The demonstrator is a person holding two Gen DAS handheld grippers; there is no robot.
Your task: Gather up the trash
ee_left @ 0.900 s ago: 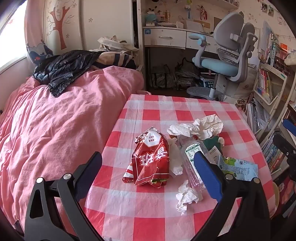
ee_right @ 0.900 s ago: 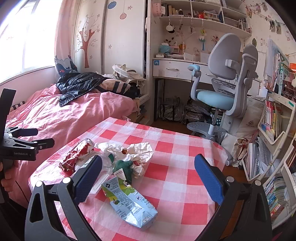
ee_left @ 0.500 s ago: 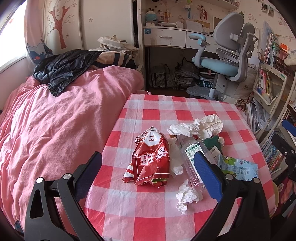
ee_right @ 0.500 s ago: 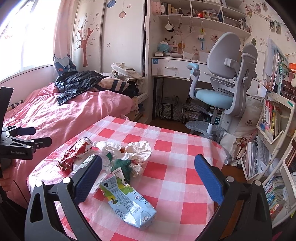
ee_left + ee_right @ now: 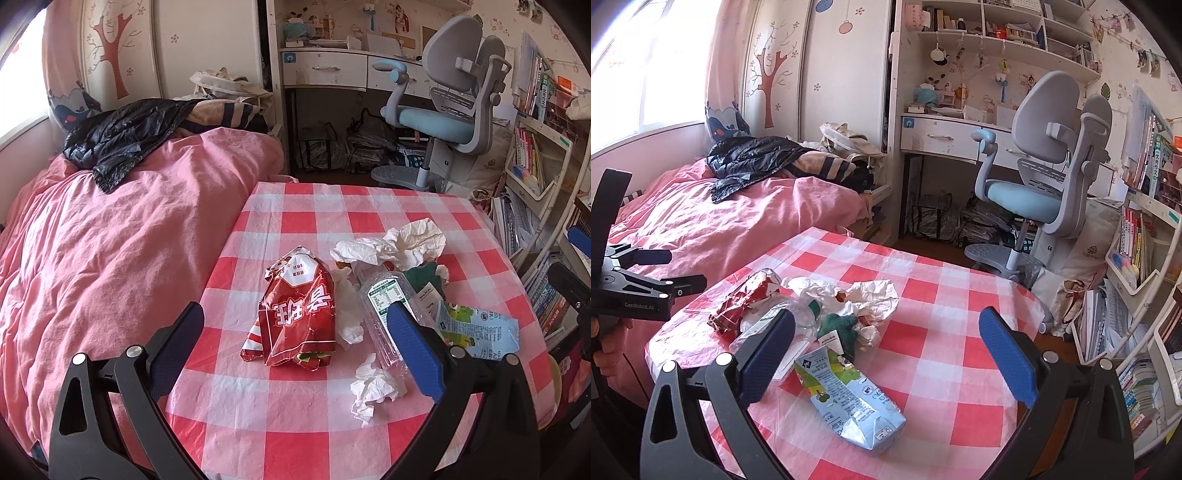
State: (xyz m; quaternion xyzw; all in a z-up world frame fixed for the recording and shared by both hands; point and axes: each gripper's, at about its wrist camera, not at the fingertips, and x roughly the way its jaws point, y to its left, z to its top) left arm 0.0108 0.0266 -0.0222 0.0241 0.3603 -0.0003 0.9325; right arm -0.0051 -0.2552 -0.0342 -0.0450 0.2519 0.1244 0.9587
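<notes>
Both my jaws spread wide, gripping nothing. Left gripper (image 5: 295,339) hovers over the red snack bag (image 5: 299,314); right gripper (image 5: 886,347) above the flattened milk carton (image 5: 849,398) on the checkered surface (image 5: 960,332).

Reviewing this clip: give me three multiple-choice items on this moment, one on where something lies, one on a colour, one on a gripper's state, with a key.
1. Where does the crushed light-blue drink carton lie?
A. on the checked tablecloth
B. on the bed
C. on the chair

2. What colour is the crumpled foil snack bag?
A. green
B. red
C. yellow

3. How is the right gripper?
A. shut on the carton
B. shut on nothing
C. open, holding nothing

Key: 1 A, it rests on the red and white checks; 2 B, red foil with white print; 3 C, its blue pads stand wide apart above the table.
</notes>
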